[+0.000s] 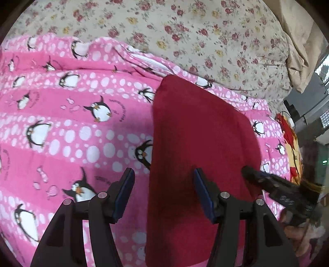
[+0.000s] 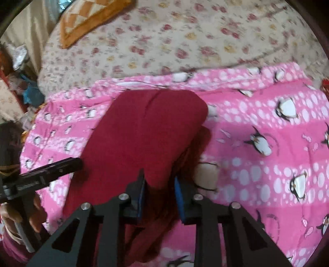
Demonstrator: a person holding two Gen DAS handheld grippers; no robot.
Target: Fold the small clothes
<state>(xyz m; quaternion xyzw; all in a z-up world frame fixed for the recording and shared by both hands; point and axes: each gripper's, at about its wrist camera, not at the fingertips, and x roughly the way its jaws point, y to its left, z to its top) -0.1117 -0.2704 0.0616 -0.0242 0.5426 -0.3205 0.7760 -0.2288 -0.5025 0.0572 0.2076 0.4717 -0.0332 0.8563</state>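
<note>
Spread lengthwise on the pink penguin blanket (image 1: 72,123), the red garment (image 1: 197,133), running from the near edge of both views up toward the blanket's far hem. Beyond that hem, only the floral sheet (image 1: 205,30), flat and wide. Farther back, an orange patterned cushion (image 2: 88,18) at its far left corner in the right wrist view, and a beige cloth (image 1: 296,41) bunched at the far right in the left wrist view. On the left gripper (image 1: 162,174), jaws spread wide and holding nothing: one blue pad over bare blanket, the other over the red cloth, with the garment's long left edge running up between them. On the right gripper (image 2: 159,176), jaws drawn much closer together, with a fold of the garment's near right edge standing between the blue pads and filling the gap, pinched by the look of it, though blurred there. Cloth below that fold hanging dark and loose between the fingers, with a shadow on the blanket just to its right. In the left wrist view, the tip of the right gripper meeting the garment's right edge. Left of the garment, a broad stretch of open blanket, and right of it another. At the blanket's right side in the left wrist view, a yellow and red patterned cloth (image 1: 287,139) close to the edge, with dark furniture past it.
</note>
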